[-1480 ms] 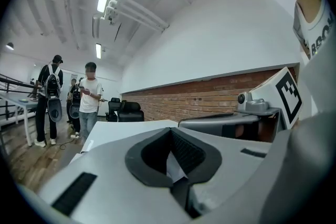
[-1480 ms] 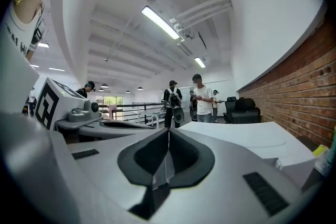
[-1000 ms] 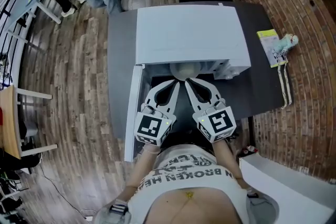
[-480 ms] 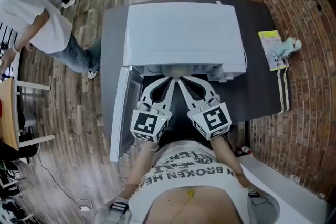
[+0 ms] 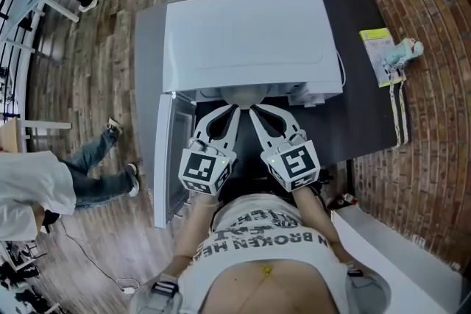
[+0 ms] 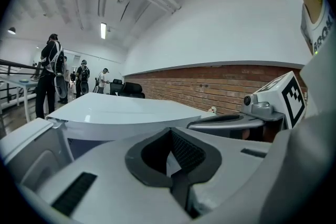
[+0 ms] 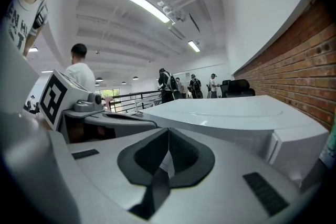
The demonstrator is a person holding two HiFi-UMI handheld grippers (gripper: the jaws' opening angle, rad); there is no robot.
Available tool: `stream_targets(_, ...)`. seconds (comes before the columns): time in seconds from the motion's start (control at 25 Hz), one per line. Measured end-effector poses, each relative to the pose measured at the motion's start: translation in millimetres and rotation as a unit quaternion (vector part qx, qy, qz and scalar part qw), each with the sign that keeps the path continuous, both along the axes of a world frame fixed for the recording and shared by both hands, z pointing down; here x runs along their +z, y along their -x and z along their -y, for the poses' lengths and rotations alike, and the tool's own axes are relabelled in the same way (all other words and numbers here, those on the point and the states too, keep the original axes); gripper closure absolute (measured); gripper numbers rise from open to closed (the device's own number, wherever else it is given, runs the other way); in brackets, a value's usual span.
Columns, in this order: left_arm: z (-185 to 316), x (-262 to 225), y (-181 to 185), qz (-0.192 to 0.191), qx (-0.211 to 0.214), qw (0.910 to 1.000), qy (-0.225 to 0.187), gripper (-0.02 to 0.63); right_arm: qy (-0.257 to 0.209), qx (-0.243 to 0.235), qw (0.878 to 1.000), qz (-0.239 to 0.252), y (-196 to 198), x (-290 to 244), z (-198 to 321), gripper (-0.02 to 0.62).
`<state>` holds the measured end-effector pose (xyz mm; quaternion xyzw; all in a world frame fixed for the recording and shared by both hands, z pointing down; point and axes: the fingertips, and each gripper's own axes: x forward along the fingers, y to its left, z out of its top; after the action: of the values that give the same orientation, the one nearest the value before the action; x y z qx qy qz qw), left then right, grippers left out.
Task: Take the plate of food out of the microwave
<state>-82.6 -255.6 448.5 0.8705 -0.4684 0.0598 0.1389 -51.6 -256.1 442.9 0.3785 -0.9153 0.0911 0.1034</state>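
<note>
Left of the opening: the door (image 5: 163, 158) of the microwave (image 5: 246, 37) is hanging wide open.
Left gripper (image 5: 235, 108): its fingers are clenching, apparently pinching the near rim of the plate (image 5: 246, 95).
Plate position: it is sitting just inside the mouth, and its food is not showing.
Right gripper (image 5: 253, 108): its fingers are clenching on the same rim, just beside.
Risk: you are gripping one edge only, so the plate is liable to tilt, spilling food onto the desk (image 5: 368, 121).
Writing: your shirt (image 5: 254, 232) is showing "BROKEN"; the packet (image 5: 377, 62) is showing nothing legible.
</note>
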Motion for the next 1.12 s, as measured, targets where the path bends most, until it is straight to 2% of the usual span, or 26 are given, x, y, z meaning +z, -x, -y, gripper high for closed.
stream_targets(0.52,-1.6,13.3,4.6,0.017,0.004,0.9998,0.008,0.6,0.017,0.01,1.0,-0.007,3.0,14.5,1.8,0.586)
stream_targets(1.12,6.7,78.9,8.8,0.037,-0.01,0.9971,0.066,0.6,0.057,0.012,0.996,-0.066,2.1,79.1,16.1,0.586)
